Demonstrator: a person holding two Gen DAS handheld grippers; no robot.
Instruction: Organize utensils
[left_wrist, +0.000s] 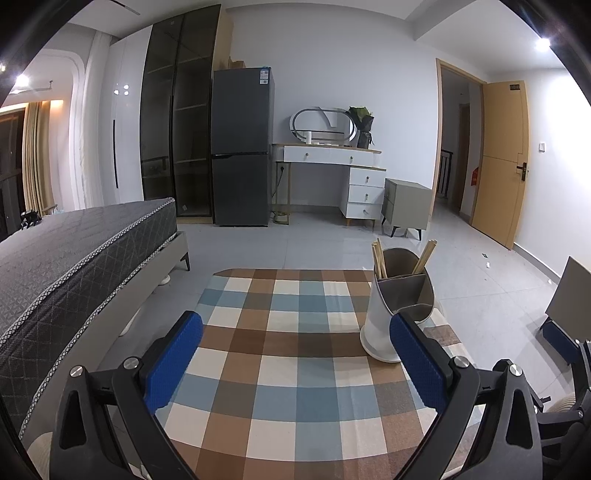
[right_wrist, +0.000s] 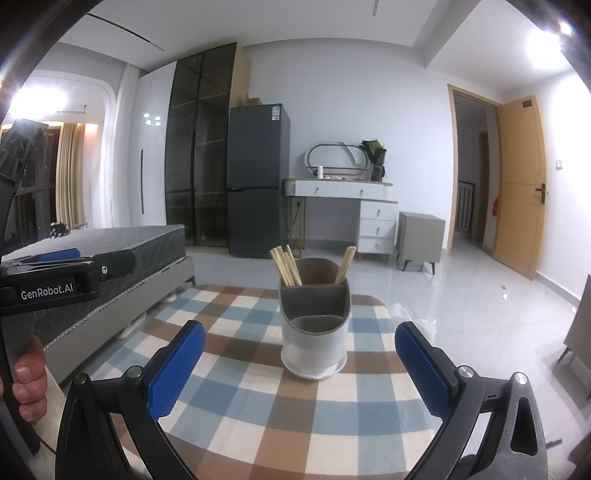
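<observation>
Cloth (right_wrist: 258, 406): woven check fabric, matt, showing soft creases. Holder (right_wrist: 314, 343): smooth plastic, white shell looking slightly glossy, grey-brown liner looking matt. Chopsticks (right_wrist: 286, 267): pale bare wood, matt. Pads (right_wrist: 177, 373): blue rubbery material, showing rough dimpled texture. Floor (right_wrist: 461, 295): glossy tile, reflecting light. Mattress (left_wrist: 74, 251): quilted grey fabric.

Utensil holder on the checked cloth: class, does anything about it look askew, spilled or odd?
Nothing stands out. The utensil holder stands upright on the tablecloth, chopsticks leaning inside its rear compartments, nothing spilled.
</observation>
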